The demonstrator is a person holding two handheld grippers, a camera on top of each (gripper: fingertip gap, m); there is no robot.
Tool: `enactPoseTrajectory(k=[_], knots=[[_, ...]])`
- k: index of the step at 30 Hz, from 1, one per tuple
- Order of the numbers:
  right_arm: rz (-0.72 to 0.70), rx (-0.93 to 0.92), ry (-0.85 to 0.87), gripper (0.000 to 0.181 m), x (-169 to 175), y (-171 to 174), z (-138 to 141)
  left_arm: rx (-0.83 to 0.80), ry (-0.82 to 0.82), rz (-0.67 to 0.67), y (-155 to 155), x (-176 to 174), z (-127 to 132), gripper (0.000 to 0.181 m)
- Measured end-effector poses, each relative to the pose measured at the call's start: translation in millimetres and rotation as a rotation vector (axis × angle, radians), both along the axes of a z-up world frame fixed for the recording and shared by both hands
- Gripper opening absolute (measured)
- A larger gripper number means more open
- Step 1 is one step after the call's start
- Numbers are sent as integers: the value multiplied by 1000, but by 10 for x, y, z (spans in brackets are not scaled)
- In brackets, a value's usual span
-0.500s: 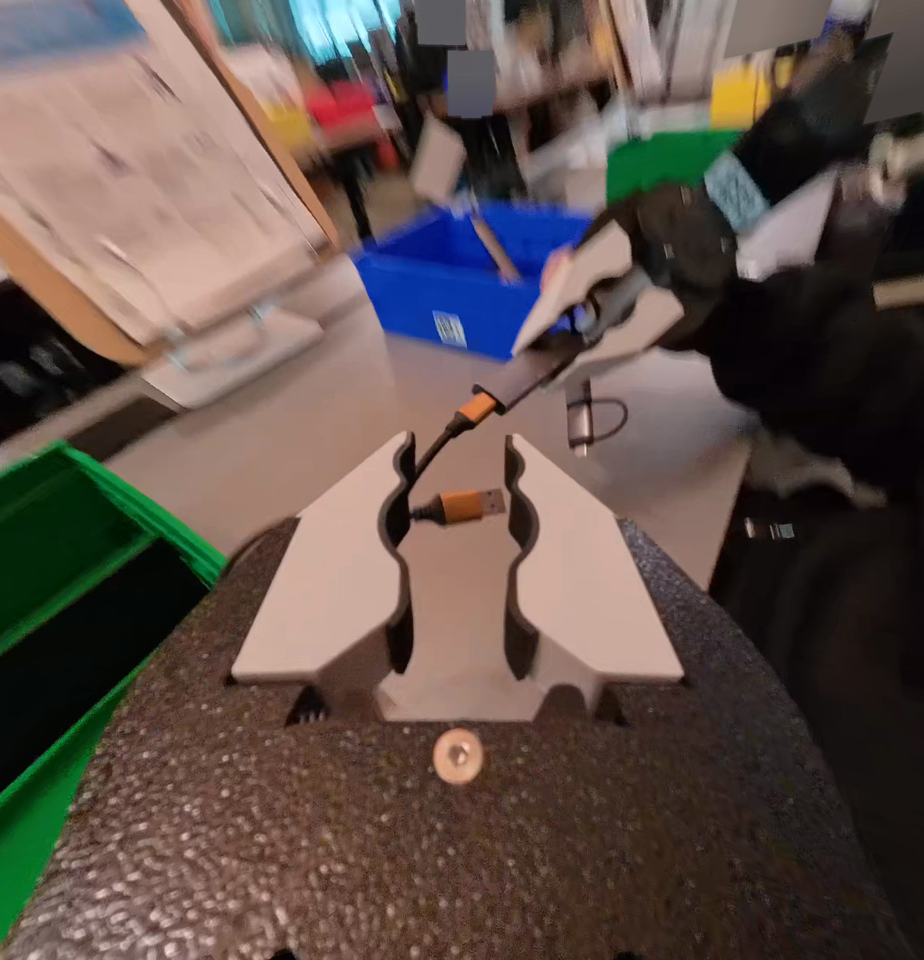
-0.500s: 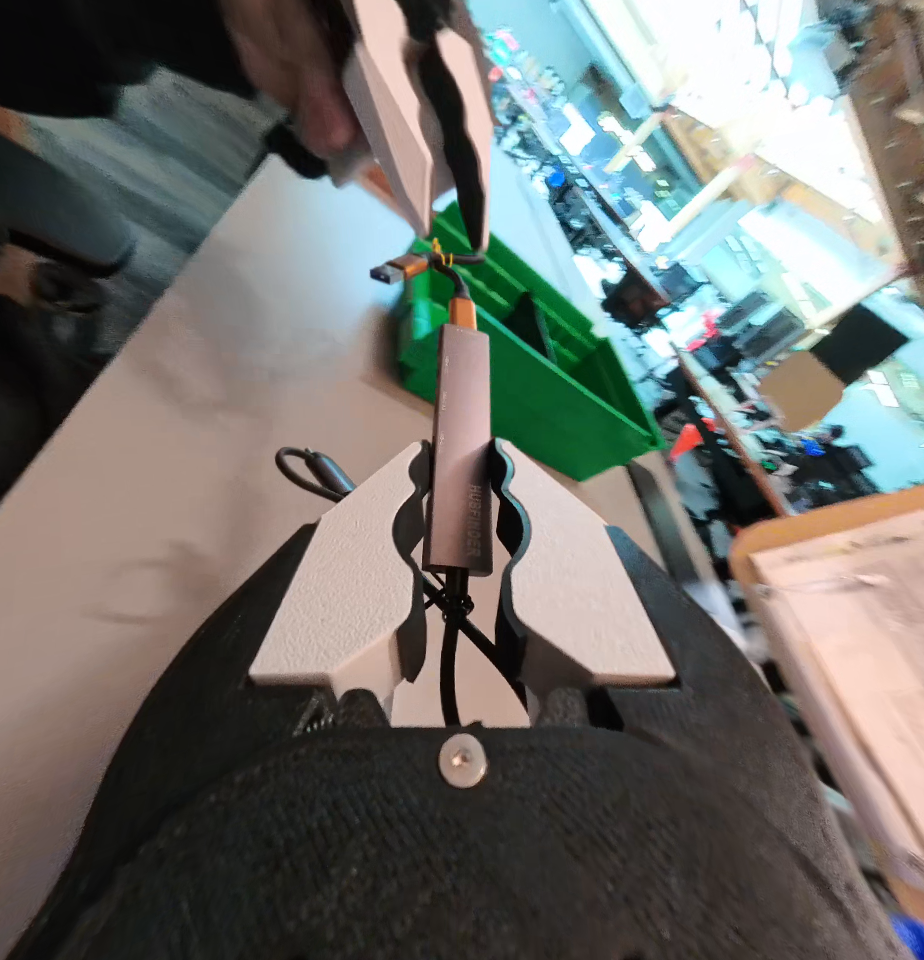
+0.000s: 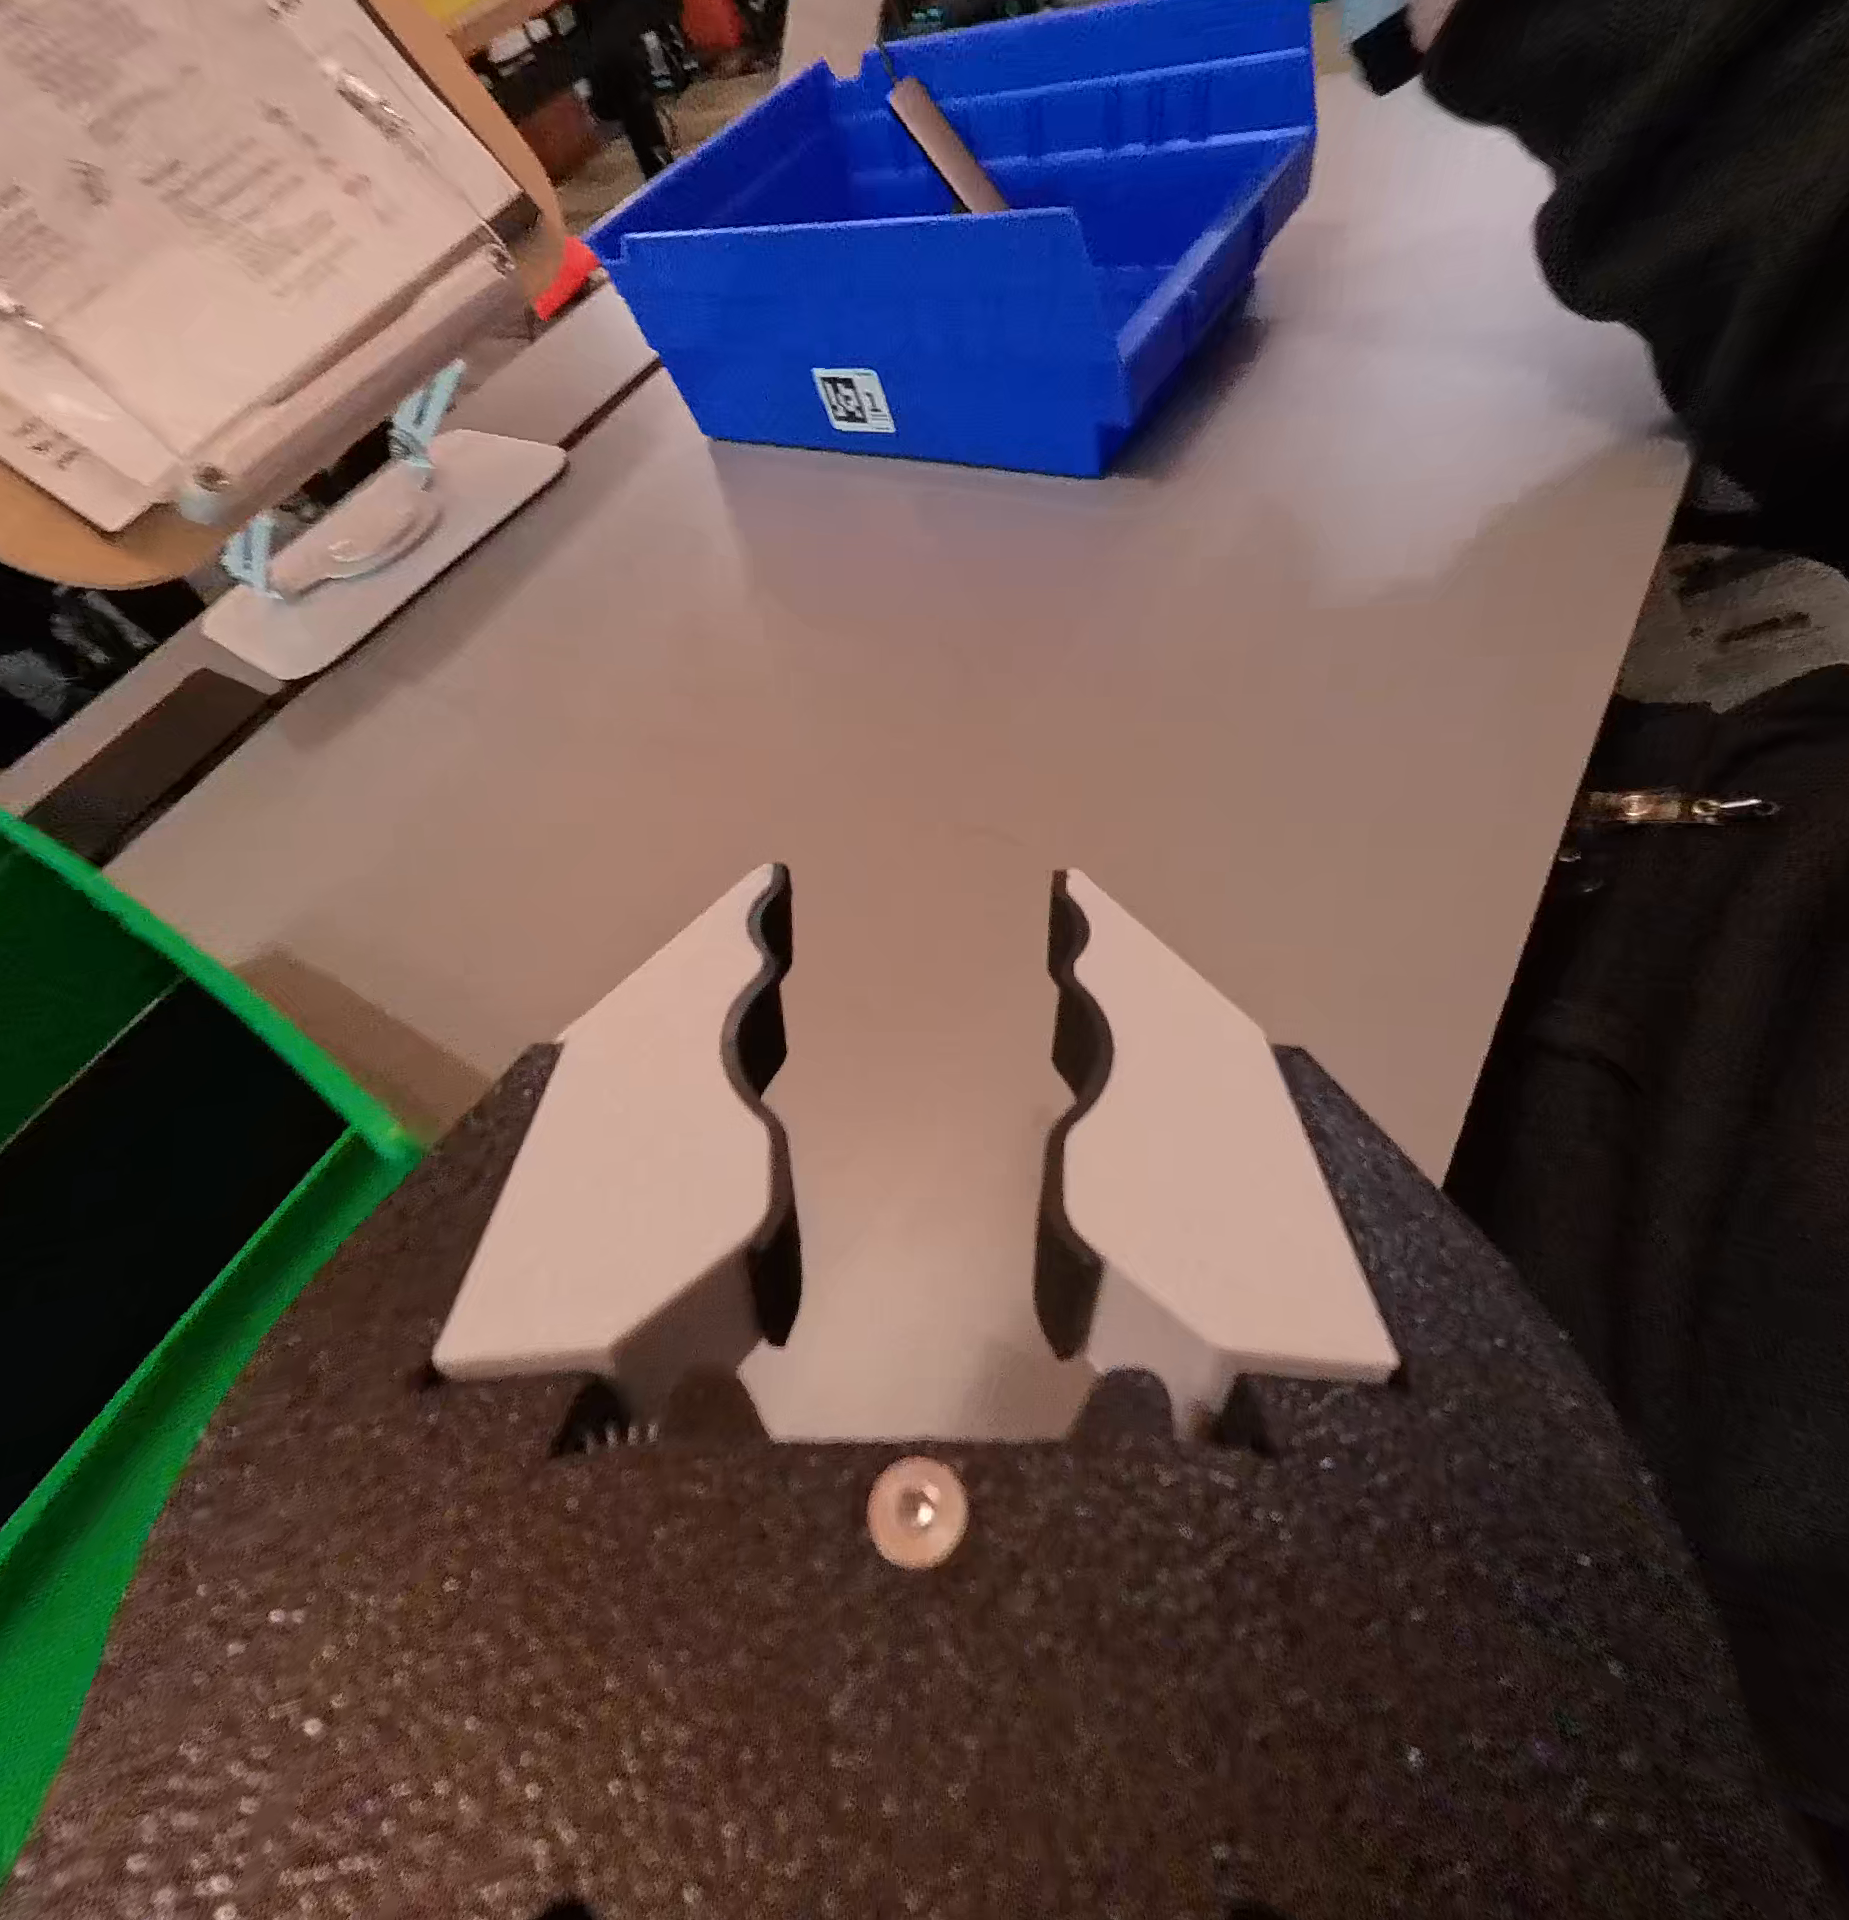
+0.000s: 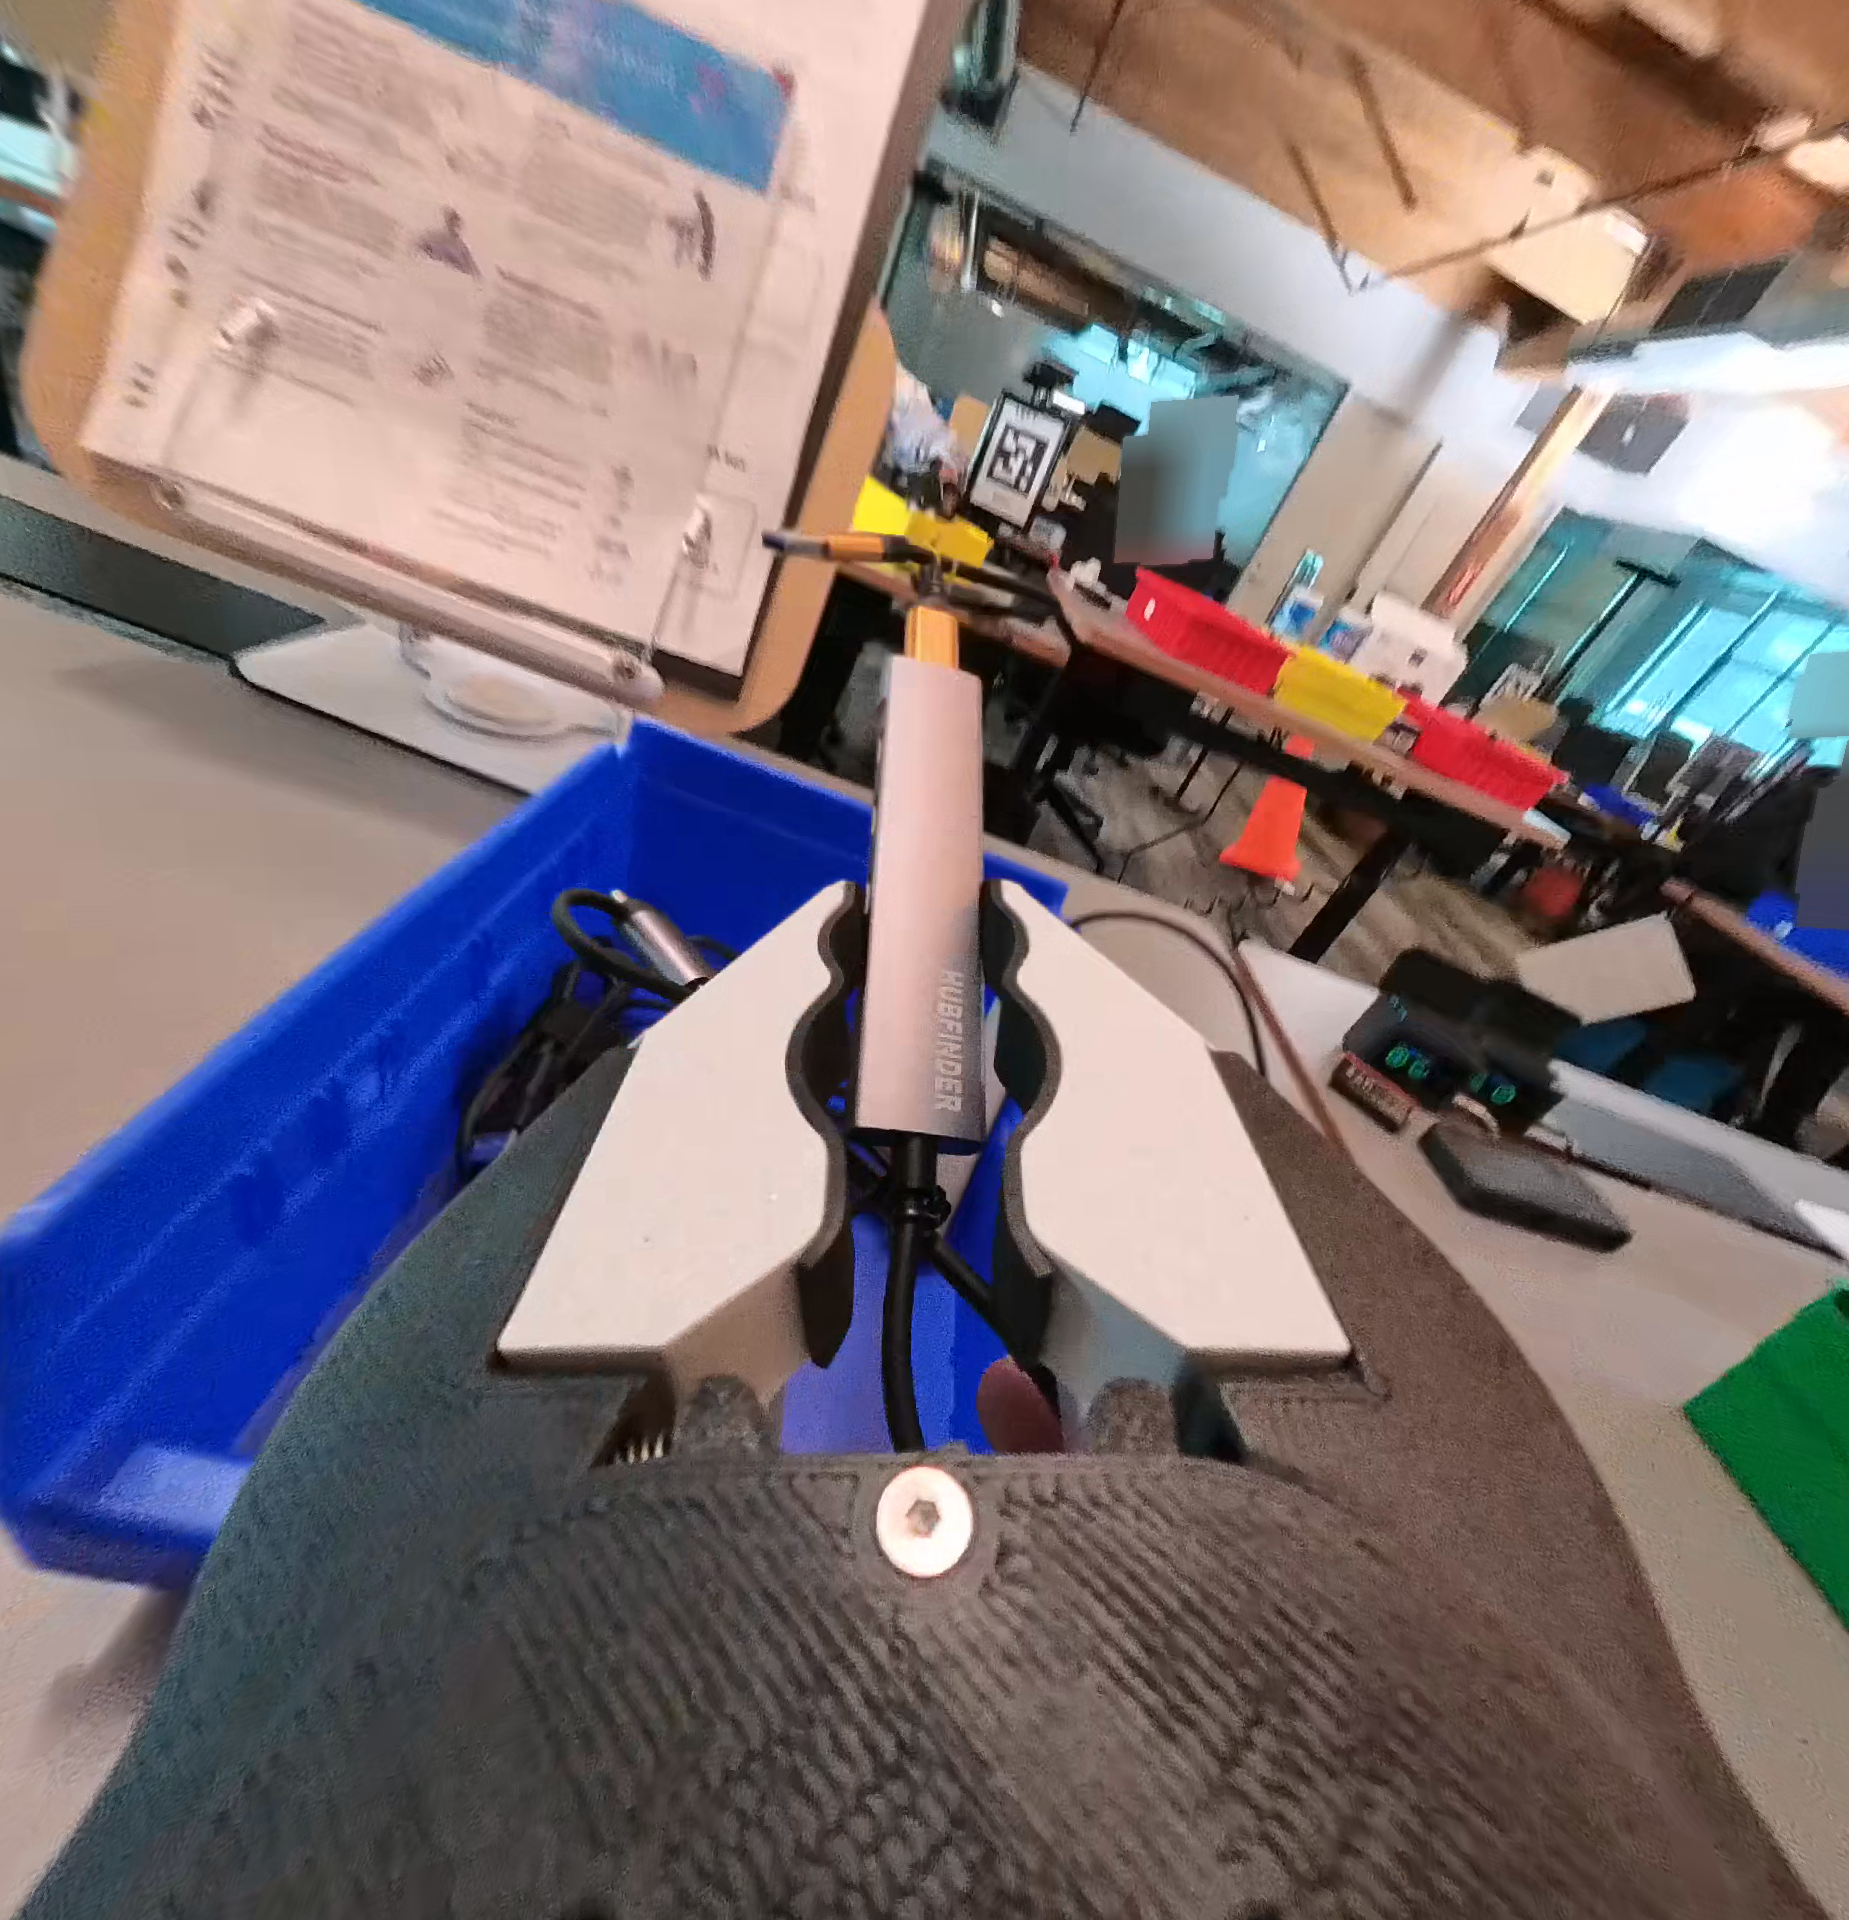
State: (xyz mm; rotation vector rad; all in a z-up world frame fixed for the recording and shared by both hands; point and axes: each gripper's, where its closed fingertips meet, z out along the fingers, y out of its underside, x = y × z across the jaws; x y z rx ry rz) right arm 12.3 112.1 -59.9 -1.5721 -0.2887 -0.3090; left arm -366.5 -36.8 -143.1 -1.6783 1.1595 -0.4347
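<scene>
My right gripper (image 4: 920,904) is shut on a slim grey USB hub (image 4: 920,914), held over the blue bin (image 4: 276,1122). The hub's far end carries an orange plug (image 4: 930,634) with a short cable that bends left to a second orange plug (image 4: 847,545). A black cable (image 4: 904,1309) hangs from the hub's near end between my fingers. Dark cables and a grey connector (image 4: 639,945) lie in the bin. My left gripper (image 3: 920,883) is open and empty above the bare grey table (image 3: 1003,675). The blue bin (image 3: 951,343) stands beyond it.
A green bin (image 3: 151,1195) sits at the left gripper's left; it also shows in the right wrist view (image 4: 1803,1455). A board with papers on a stand (image 3: 224,260) is at the back left. A person's dark sleeve (image 3: 1730,260) fills the right side. A black device (image 4: 1522,1184) lies at the right. Tip to tip, the grippers are about 40 centimeters apart.
My left gripper has let go of the orange cable and opened wider, now empty over the table. My right gripper has carried the hub from near the green bin to over the blue bin.
</scene>
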Motion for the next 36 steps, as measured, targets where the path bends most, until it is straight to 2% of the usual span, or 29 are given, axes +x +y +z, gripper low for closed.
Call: enactPoseTrajectory(k=[7, 14, 16, 18, 19, 20, 22, 25, 30, 33, 36], knots=[[28, -151, -51, 21, -134, 322, -544, -53, 74, -45, 10, 255, -181, 48], [41, -199, -97, 21, -197, 285, -636, -89, 116, -64, 28, 395, -278, 47], [77, -203, -86, 21, -244, 264, -633, -96, 115, -67, 35, 441, -264, 47], [148, -282, -84, 22, -335, 252, -755, -112, 100, -73, 38, 509, -235, 47], [195, -312, -89, 27, -396, 245, -804, -124, 93, -76, 41, 549, -219, 46], [208, -324, -84, 42, -406, 235, -813, -135, 88, -79, 44, 595, -203, 46], [189, -282, -80, 46, -343, 216, -687, -151, 89, -82, 64, 696, -178, 46], [251, -214, -40, 48, -319, 76, -398, -162, 92, -51, 155, 901, -136, 50], [202, -59, 97, 49, 100, -275, 179, -188, -83, 67, 453, 1566, 66, 89], [164, 23, 199, 49, 374, -484, 396, -223, -156, 117, 650, 2062, 98, 100], [126, 108, 293, 48, 601, -612, 548, -288, -173, 196, 893, 2493, 5, 111]])
